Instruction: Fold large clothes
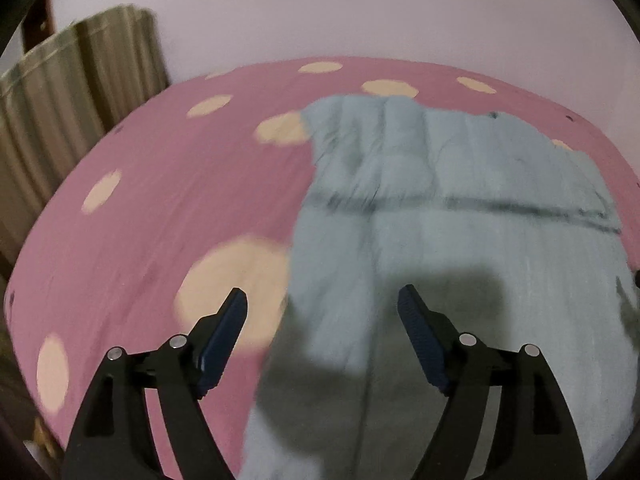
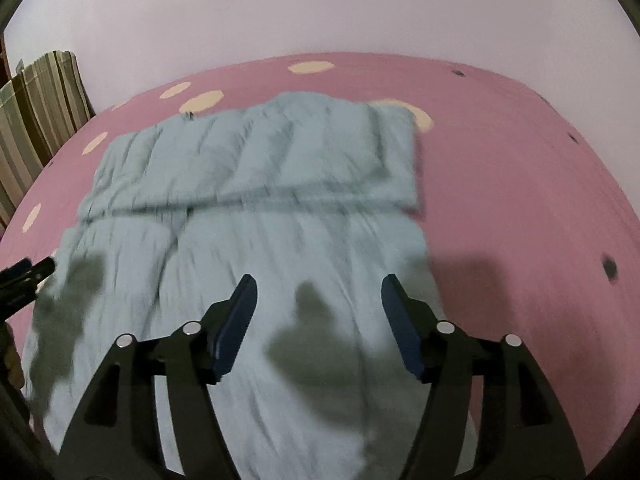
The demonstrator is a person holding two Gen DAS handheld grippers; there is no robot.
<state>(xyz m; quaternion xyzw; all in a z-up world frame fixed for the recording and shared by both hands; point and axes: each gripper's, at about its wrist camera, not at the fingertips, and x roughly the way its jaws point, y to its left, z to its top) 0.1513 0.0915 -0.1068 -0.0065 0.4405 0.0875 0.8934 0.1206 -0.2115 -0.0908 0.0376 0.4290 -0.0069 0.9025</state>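
Observation:
A large light blue garment (image 1: 460, 216) lies spread on a pink bed sheet with cream dots (image 1: 160, 200). Its far part is folded over, with a fold edge running across it. My left gripper (image 1: 322, 300) is open and empty, above the garment's left edge. In the right wrist view the same garment (image 2: 260, 208) fills the middle, and my right gripper (image 2: 318, 286) is open and empty above its near right part. The left gripper's tip (image 2: 28, 272) shows at the left edge of that view. Both views are motion-blurred.
A plain pale wall (image 1: 360, 12) stands behind the bed. A striped curtain (image 1: 76, 92) hangs at the far left, also in the right wrist view (image 2: 40, 104). Bare pink sheet (image 2: 520, 184) lies to the right of the garment.

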